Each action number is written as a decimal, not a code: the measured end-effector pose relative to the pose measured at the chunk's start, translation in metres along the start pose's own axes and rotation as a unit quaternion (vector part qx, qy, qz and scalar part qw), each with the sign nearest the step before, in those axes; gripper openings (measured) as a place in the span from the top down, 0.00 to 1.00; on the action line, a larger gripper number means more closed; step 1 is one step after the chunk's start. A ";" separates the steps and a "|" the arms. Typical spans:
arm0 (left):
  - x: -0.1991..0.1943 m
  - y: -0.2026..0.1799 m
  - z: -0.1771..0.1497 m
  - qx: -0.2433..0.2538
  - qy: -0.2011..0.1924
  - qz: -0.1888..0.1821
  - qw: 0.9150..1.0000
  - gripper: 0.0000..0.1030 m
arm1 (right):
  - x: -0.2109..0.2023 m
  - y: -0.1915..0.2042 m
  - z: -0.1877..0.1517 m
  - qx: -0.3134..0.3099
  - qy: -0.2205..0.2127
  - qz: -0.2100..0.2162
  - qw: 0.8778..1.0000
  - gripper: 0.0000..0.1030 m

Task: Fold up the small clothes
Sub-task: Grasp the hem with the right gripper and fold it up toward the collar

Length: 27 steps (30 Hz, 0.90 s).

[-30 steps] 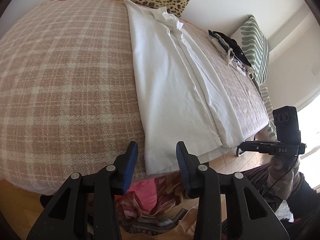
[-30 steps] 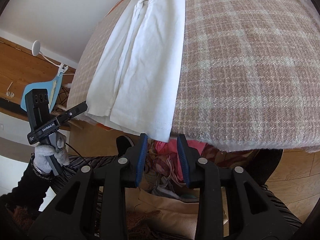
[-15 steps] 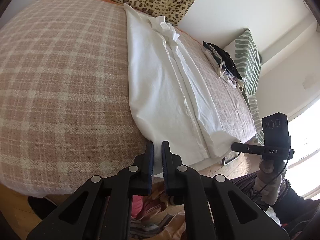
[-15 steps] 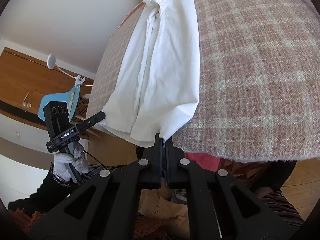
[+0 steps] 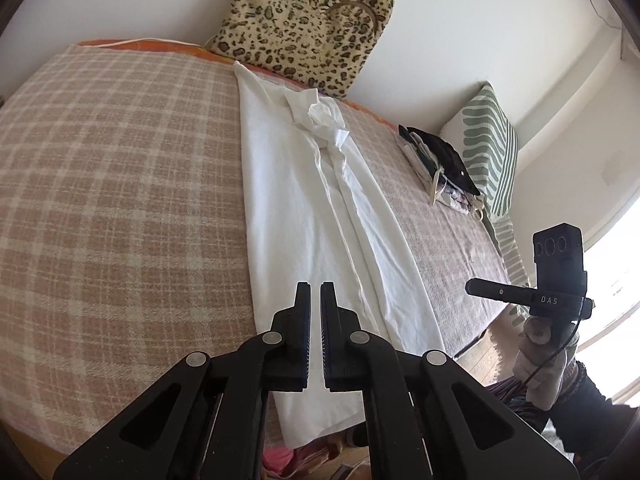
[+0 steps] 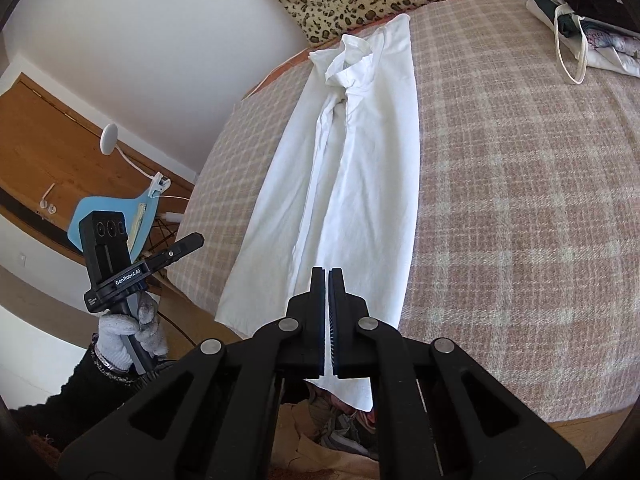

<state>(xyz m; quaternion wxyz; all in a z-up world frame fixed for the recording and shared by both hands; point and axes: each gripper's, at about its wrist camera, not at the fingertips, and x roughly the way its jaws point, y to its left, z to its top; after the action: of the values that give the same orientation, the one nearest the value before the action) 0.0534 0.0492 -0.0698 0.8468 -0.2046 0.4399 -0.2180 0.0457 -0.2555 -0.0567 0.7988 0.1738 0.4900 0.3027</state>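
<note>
A white garment (image 5: 312, 216) lies folded into a long narrow strip across the pink plaid bed (image 5: 112, 184), its collar end bunched near the far wall. My left gripper (image 5: 315, 292) is shut on the garment's near hem at its left corner and holds it lifted off the bed edge. My right gripper (image 6: 329, 276) is shut on the near hem (image 6: 360, 240) at the right corner, also lifted. Each gripper shows in the other's view, held in a gloved hand.
A leopard-print bag (image 5: 308, 20) stands against the wall behind the garment. A pile of dark and light clothes (image 5: 440, 164) and a green striped pillow (image 5: 488, 152) lie at the bed's right end. Loose clothes (image 6: 340, 420) lie on the floor below the bed edge.
Both grippers closed on the garment's near hem corners, then lifted and moved forward over the bed, carrying the hem toward the collar end.
</note>
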 end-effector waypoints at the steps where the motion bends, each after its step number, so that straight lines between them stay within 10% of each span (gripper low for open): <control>1: 0.000 0.001 -0.002 0.000 0.006 -0.005 1.000 0.97 | -0.001 -0.002 -0.001 -0.004 0.006 -0.021 1.000 0.97; 9: 0.006 0.015 -0.032 -0.043 0.081 0.034 0.995 0.64 | 0.011 -0.039 -0.041 0.061 0.073 -0.030 0.995 0.64; 18: 0.014 0.020 -0.056 -0.056 0.111 0.016 0.992 0.67 | 0.024 -0.033 -0.060 0.072 0.085 0.008 0.994 0.65; 22: 0.019 0.014 -0.057 -0.049 0.115 0.002 0.992 0.90 | 0.036 -0.025 -0.061 0.064 0.098 0.006 0.993 0.90; 27: 0.015 0.010 -0.050 -0.042 0.090 -0.016 0.995 0.96 | 0.034 -0.020 -0.055 0.073 0.081 0.024 0.994 0.94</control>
<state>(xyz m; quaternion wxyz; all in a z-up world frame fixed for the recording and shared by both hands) 0.0211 0.0414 -0.1110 0.7909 -0.2268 0.5195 -0.2305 0.0140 -0.2493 -0.1164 0.7341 0.2178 0.5697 0.2986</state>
